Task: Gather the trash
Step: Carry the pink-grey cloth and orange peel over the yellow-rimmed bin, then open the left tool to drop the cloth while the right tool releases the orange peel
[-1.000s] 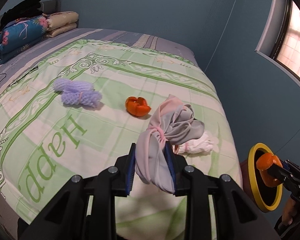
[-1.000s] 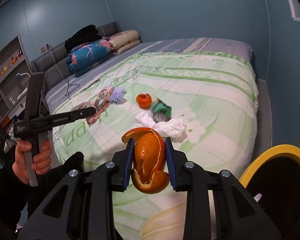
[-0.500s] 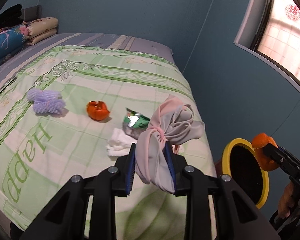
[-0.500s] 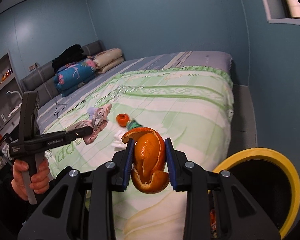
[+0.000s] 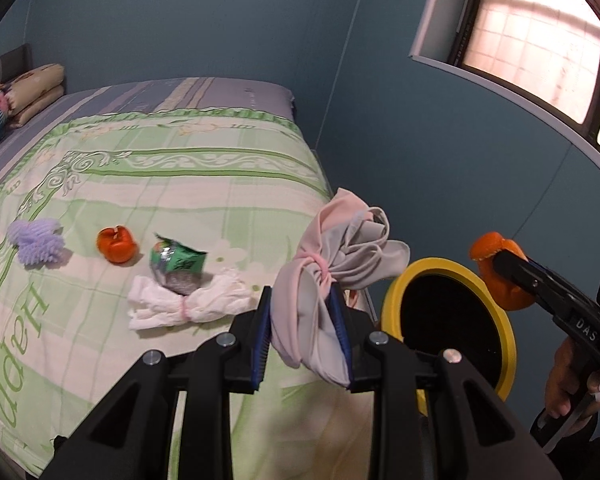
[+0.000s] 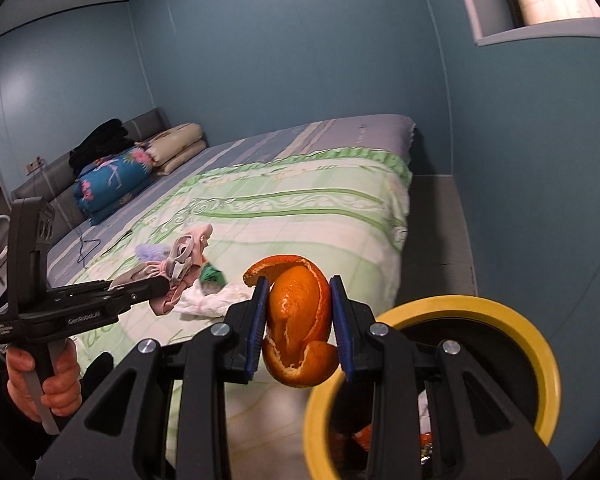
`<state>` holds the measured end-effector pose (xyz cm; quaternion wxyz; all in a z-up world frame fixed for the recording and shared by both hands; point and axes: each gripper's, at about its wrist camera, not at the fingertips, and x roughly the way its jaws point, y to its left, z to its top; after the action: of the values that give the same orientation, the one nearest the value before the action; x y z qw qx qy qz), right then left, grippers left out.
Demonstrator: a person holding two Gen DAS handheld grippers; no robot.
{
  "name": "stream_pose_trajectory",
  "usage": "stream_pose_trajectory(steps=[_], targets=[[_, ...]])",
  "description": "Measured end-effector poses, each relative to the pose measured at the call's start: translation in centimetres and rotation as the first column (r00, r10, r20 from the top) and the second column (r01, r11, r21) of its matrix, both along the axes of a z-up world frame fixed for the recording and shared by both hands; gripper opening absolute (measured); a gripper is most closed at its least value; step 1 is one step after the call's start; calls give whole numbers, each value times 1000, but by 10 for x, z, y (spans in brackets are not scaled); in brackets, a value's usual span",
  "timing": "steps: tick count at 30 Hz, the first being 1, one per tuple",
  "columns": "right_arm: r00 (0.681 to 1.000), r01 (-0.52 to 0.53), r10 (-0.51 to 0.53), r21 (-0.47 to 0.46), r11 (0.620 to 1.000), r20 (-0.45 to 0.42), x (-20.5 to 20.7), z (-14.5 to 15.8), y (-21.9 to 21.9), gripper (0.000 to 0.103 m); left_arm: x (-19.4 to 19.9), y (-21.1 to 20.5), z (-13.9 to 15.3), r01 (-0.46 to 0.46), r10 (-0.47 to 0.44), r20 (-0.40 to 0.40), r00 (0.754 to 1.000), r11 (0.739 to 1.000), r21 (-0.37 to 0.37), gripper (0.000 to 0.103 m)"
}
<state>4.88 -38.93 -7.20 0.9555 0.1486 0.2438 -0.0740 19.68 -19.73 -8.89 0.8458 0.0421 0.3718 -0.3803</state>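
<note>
Left gripper (image 5: pixel 302 334) pinching tied cloth bundle (image 5: pixel 340 276), right gripper (image 6: pixel 300 330) pinching orange peel (image 6: pixel 298 320), beside yellow-rimmed bin (image 6: pixel 540 344), bed (image 5: pixel 204 184) behind.

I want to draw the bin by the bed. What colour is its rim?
Yellow. The bin has a yellow rim and looks dark inside; the right wrist view shows it best.
</note>
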Motion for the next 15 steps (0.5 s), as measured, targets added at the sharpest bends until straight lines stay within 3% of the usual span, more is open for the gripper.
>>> stream_pose_trajectory(steps=[15], targets=[[982,185,-185,-6,983,-24,-37,-19,-55,29,-37,-94,-15,180,-179,-27,983,983,35,26]])
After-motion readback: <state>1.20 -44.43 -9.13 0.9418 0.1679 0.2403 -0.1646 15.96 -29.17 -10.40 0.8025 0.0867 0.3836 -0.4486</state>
